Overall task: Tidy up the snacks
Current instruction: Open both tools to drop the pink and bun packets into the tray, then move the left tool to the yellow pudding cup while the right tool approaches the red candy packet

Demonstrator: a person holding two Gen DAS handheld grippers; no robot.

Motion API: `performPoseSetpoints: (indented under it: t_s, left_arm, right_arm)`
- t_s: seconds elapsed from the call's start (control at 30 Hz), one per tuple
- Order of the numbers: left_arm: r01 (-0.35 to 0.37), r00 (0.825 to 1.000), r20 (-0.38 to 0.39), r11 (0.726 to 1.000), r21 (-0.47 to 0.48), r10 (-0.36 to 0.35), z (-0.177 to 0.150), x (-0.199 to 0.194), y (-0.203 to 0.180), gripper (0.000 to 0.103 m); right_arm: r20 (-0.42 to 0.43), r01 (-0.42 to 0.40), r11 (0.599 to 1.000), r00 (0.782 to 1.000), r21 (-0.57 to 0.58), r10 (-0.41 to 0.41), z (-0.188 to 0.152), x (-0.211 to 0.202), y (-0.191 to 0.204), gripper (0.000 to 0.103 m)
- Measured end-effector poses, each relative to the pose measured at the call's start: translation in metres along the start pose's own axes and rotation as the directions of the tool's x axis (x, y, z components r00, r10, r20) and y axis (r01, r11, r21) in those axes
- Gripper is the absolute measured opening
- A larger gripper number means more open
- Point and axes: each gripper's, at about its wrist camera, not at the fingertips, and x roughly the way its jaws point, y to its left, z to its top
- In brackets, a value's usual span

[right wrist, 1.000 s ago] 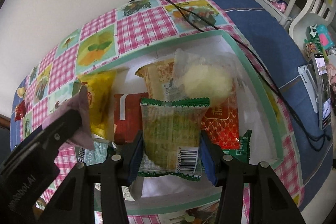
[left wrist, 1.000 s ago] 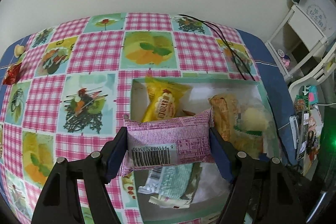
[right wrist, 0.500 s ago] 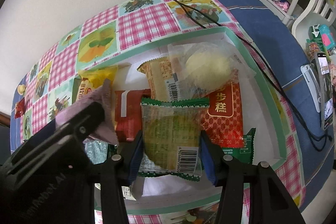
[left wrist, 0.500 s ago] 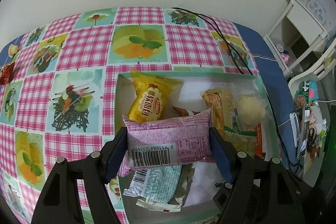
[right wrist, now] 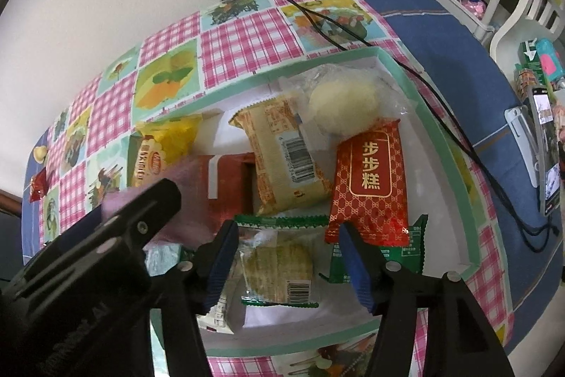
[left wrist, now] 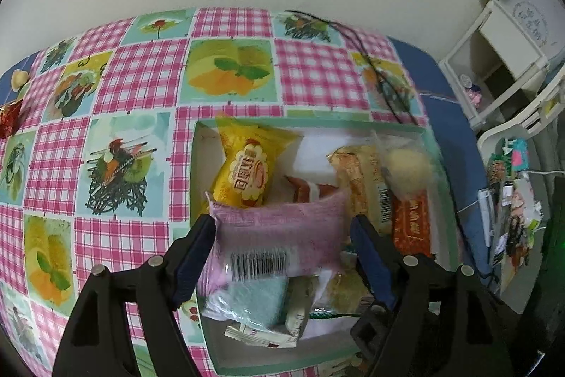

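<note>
A white box with a green rim lies on the checked tablecloth and holds several snack packets. My left gripper hangs over its near left part, jaws opening. The pink packet sits blurred between the pads, with a thin gap at the right pad. My right gripper is over the near middle of the box, its jaws opening. The green-edged packet lies loose in the box below them, clear of both pads. One left finger shows in the right wrist view.
In the box lie a yellow packet, a tan packet, a red packet with gold characters, a bagged pale bun and a teal packet. A black cable crosses the far rim. A phone stands at right.
The right jaws have spread and the green-edged packet has dropped out of them into the box. The pink packet has gone blurred and sagged between the left pads, which stand slightly wider.
</note>
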Motion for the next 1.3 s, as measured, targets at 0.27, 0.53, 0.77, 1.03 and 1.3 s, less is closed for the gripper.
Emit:
performPoseSetpoints:
  t_s: [0.27, 0.53, 0.77, 1.03, 1.3]
  left_arm:
    - [-0.030, 0.999, 0.039, 1.000, 0.002, 0.030, 0.005, -0.020, 0.007, 0.085]
    - [-0.239, 0.968, 0.065, 0.968, -0.070, 0.244, 0.010, -0.023, 0.061, 0.094]
    - [-0.340, 0.936, 0.050, 0.932, -0.125, 0.349, 0.005, -0.027, 0.114, 0.101]
    - [-0.356, 0.931, 0.030, 0.925, -0.134, 0.363, 0.005, -0.031, 0.158, 0.102]
    - [-0.382, 0.921, 0.021, 0.913, -0.142, 0.388, 0.006, -0.040, 0.208, 0.102]
  right_arm:
    - [0.026, -0.008, 1.000, 1.000, -0.015, 0.008, 0.002, -0.011, 0.007, 0.075]
    - [0.041, -0.016, 0.999, 0.999, -0.035, 0.017, 0.004, -0.008, 0.020, 0.103]
    - [0.062, -0.017, 0.997, 0.998, -0.075, 0.022, 0.002, -0.009, 0.047, 0.103]
    - [0.080, -0.033, 0.990, 0.996, -0.137, 0.044, -0.002, -0.011, 0.098, 0.103]
    - [0.051, -0.052, 0.977, 0.997, -0.206, 0.064, -0.012, 0.005, 0.163, 0.103]
